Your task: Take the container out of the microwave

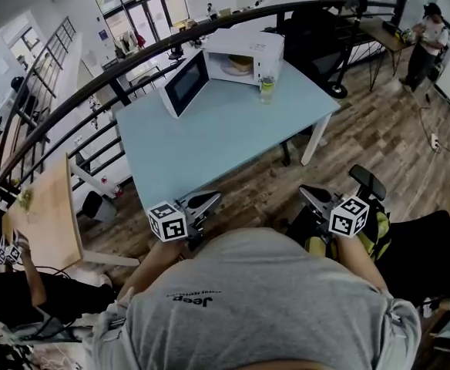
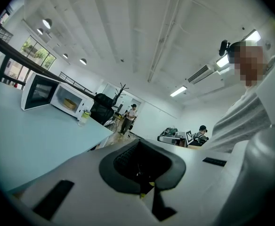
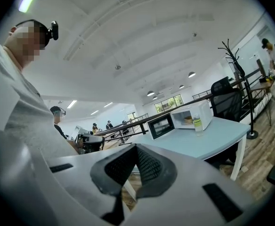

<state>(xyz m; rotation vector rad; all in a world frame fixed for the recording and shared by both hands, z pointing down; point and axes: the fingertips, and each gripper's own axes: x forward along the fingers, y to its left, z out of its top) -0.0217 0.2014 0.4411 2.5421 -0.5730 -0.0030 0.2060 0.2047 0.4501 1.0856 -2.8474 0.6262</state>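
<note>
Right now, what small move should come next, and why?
Probably reach forward across the table toward the microwave: its door stands open with the container inside, while the left gripper and right gripper, both shut, hang at the table's near side.

Premises: open-plan office. Ahead of the left tongs (image 1: 203, 201) stands a pale blue tabletop (image 1: 209, 141) on wood-plank floor (image 1: 379, 129), bounded by a black railing (image 1: 132, 60). Beyond it are a black office chair (image 3: 224, 100), a coat stand (image 3: 231, 55) and glass doors (image 1: 144, 14). Ahead-right of the right tongs (image 1: 313, 195), a person (image 1: 428, 41) stands at a desk (image 1: 383, 31). Strip lights (image 2: 179, 91) overhead.
</note>
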